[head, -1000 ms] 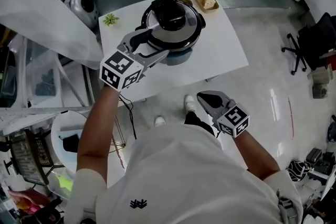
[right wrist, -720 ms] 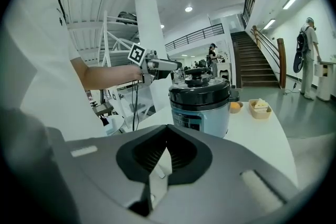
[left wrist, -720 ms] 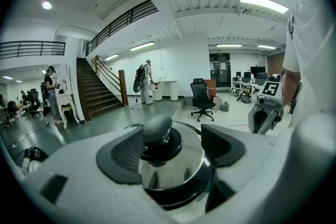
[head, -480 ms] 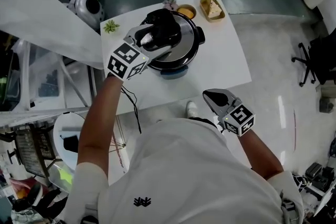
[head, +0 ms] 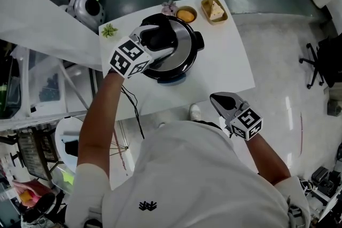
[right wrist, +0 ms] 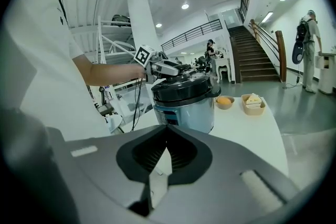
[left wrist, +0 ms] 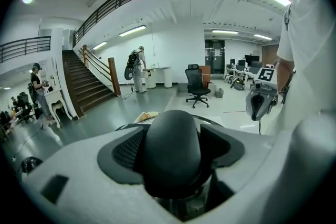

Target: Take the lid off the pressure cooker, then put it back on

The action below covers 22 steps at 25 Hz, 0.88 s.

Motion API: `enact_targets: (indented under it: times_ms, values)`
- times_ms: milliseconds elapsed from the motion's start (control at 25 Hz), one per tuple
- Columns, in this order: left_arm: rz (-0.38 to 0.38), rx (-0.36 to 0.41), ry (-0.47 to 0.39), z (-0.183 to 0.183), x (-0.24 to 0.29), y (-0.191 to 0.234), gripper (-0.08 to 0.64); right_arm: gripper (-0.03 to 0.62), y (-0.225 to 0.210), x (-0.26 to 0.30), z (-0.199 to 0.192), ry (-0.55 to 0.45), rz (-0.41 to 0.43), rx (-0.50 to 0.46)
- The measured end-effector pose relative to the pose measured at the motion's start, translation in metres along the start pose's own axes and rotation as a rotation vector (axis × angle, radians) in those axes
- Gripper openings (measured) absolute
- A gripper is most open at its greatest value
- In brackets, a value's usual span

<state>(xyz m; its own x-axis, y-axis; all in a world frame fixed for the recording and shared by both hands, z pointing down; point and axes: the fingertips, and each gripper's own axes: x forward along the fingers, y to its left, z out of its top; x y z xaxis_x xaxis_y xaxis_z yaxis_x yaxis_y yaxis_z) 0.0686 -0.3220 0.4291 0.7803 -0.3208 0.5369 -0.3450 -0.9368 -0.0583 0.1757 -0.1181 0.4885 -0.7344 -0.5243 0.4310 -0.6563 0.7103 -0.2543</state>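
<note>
A steel and black pressure cooker (head: 176, 73) stands on the white table (head: 224, 61), its lid (head: 186, 42) seated on it. My left gripper (head: 159, 40) reaches over the lid from the left and is shut on the lid's black knob (left wrist: 172, 149), which fills the gap between the jaws in the left gripper view. My right gripper (head: 219, 100) hangs off the table's near edge, beside the person's body, shut with nothing in it. In the right gripper view the cooker (right wrist: 186, 105) is ahead, beyond the jaws (right wrist: 167, 136).
Behind the cooker sit a small bowl with something orange (head: 186, 13), a tray with a pale wedge of food (head: 215, 9), a pink ornament (head: 169, 7) and a green sprig (head: 109, 30). A cord (head: 133, 112) hangs off the table's near left. An office chair (head: 320, 59) stands far right.
My left gripper rose from the cooker's near side, moved over the lid and closed on the knob. The right gripper stayed low by the table edge.
</note>
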Motion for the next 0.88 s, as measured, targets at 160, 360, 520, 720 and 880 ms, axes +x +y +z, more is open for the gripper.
enact_targets:
  times_ms: [160,360,520,720,880]
  values:
    - [-0.009,0.008,0.021,-0.004,0.004,0.002,0.309,0.014,-0.008,-0.003,-0.005,0.005,-0.005,0.010]
    - [-0.008,0.022,0.016,-0.004,0.003,0.002,0.302,0.014,-0.011,-0.003,-0.006,0.003,-0.008,0.012]
    - [-0.010,0.028,0.019,-0.004,0.002,0.002,0.301,0.014,-0.009,-0.001,-0.005,0.005,-0.004,0.012]
    - [-0.009,0.036,0.017,-0.002,0.002,0.002,0.298,0.014,-0.006,0.000,-0.005,0.010,-0.002,0.006]
    - [-0.010,0.027,-0.006,0.006,-0.003,0.003,0.298,0.014,-0.004,0.000,-0.005,0.009,-0.003,0.005]
